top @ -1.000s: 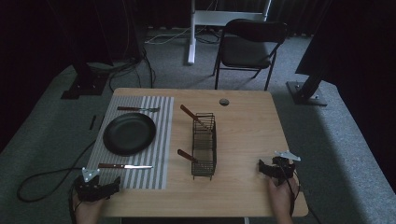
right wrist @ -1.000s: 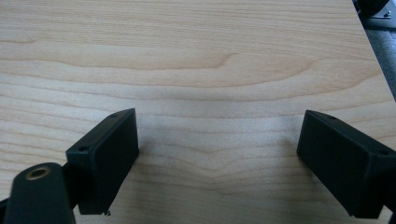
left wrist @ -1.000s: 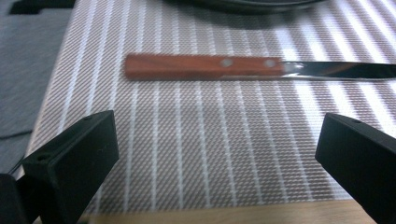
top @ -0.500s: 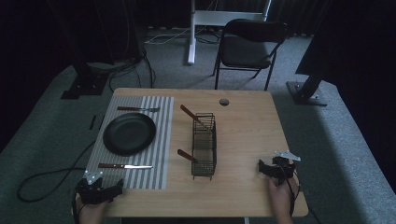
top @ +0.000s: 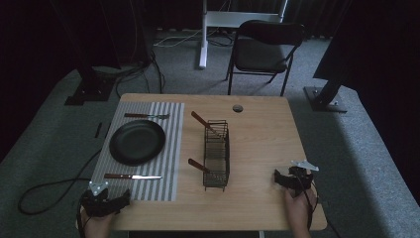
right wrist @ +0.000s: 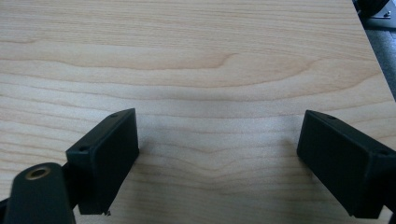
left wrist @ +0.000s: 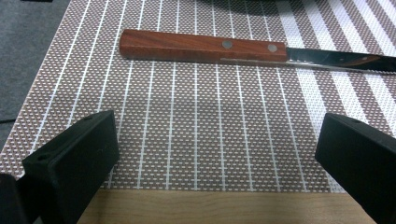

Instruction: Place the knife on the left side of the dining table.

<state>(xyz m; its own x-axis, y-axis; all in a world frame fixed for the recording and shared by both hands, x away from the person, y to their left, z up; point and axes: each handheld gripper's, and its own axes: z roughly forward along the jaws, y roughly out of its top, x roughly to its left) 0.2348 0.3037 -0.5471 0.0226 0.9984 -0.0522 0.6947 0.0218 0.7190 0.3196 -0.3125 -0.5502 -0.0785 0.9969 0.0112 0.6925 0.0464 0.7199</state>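
My left tool (left wrist: 212, 154) sits at the bench's near left corner, jaws wide apart and empty, just short of the knife (left wrist: 243, 50), which lies flat on the striped placemat (left wrist: 187, 130) near the bench's front edge. My right tool (right wrist: 217, 158) rests by the near right corner, likewise wide open with nothing held. Risk: the thin knife lies flush on the mat; a shallow approach could let the jaws skid it toward the plate (top: 137, 142).

The high view looks down and forward from above the near side of the bench (top: 257, 148), far off. The left gripper view sits low, very close to the mat (left wrist: 196, 121) and knife (left wrist: 205, 46), which the high view shares.
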